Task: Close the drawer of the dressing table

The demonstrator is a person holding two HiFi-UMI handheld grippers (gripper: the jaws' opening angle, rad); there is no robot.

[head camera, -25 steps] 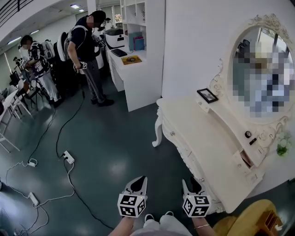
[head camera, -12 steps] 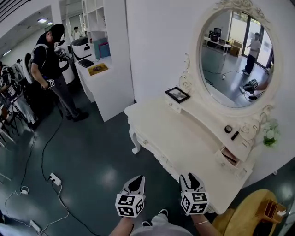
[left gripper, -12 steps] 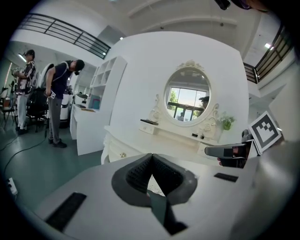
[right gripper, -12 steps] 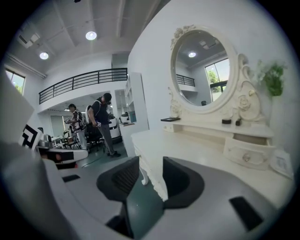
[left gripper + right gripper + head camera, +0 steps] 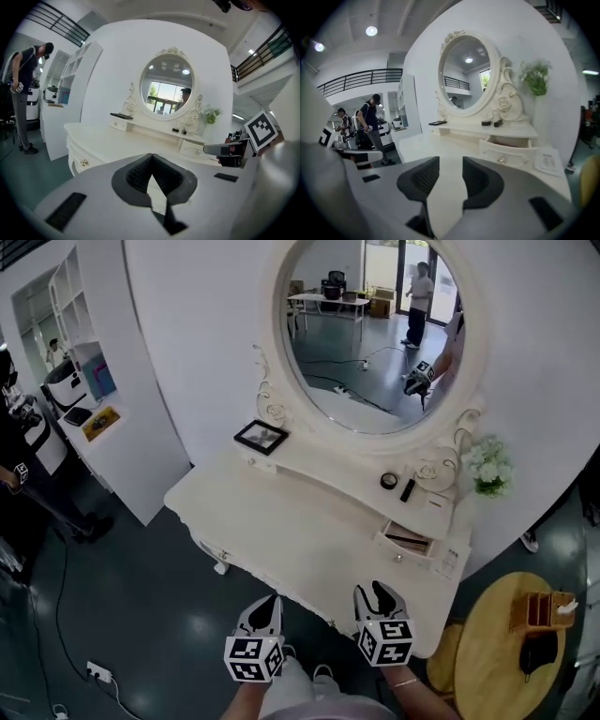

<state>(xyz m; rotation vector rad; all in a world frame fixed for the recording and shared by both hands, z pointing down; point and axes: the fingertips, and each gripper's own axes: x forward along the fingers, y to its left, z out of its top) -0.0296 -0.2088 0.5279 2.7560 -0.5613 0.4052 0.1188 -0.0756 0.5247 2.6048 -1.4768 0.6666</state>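
While the drawer point(image 5: 408, 540) stands pulled partway out of the raised shelf at the right end of the dressing table point(image 5: 281, 531), its round knob point(image 5: 397, 558) faces the person and its dark inside shows from above. On the shelf just above it lie a small round black item point(image 5: 388, 481) and a short black stick point(image 5: 407, 490), side by side. A white card point(image 5: 453, 562) lies on the tabletop just right of the drawer. Pale flowers point(image 5: 487, 467) stand at the lower right of the oval mirror point(image 5: 356, 334), and a black picture frame point(image 5: 261, 437) sits at the shelf's left end. Both grippers hover by the table's front edge, well apart from the drawer. The right gripper point(image 5: 379, 591) has its jaws parted with nothing between them. The left gripper point(image 5: 265, 604) has its pads pressed tip to tip, empty. A round wooden table point(image 5: 487, 652) sits to the right.
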